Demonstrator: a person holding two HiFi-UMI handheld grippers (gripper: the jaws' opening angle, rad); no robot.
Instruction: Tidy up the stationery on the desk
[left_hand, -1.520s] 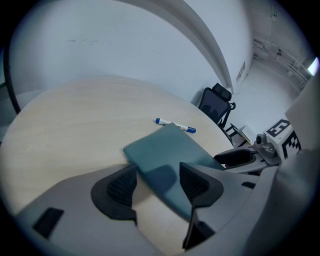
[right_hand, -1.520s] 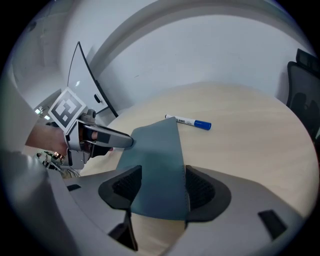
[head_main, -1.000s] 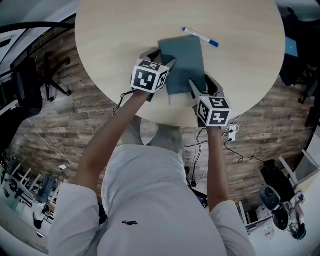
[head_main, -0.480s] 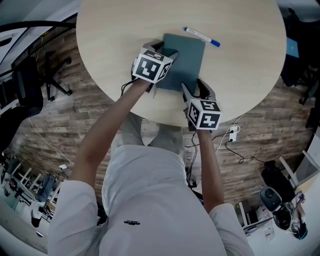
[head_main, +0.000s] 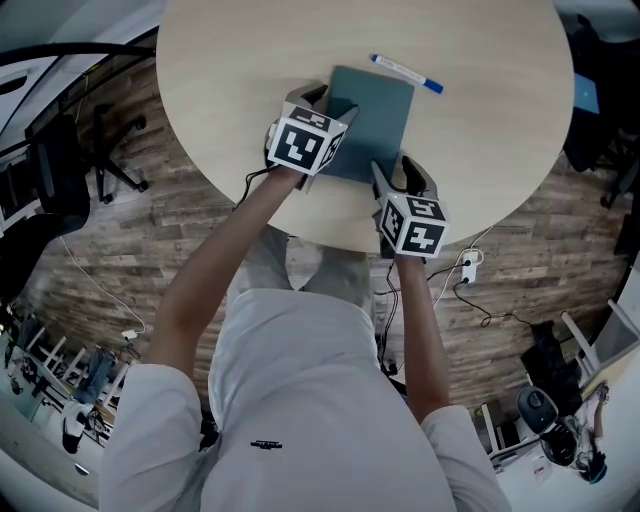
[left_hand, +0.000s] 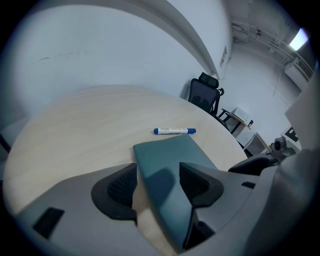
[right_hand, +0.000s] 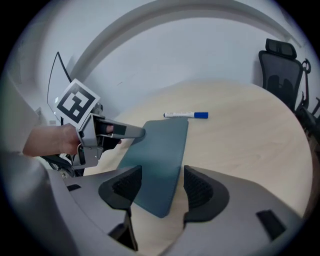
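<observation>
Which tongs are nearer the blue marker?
Left. The left tongs straddle the left edge of the notebook, toward the marker; the right tongs straddle its near end, farther off.

Notebook (head_main: 372, 122): plain dark teal cover, centre of the head view.
Pen (head_main: 405, 73): white barrel, blue cap, upper right of the notebook.
Counter (head_main: 250, 70): pale wood grain.
Left gripper (head_main: 335, 103) and right gripper (head_main: 397, 170): grey bodies, black textured pads (left_hand: 117, 187), and cubes (head_main: 303, 145) with black-and-white square markers.
Floor (head_main: 150, 240): brown planks, left side.

a teal notebook (head_main: 375, 112) lies closed, a white marker (head_main: 405, 73) (blue-capped) just beyond it.
</observation>
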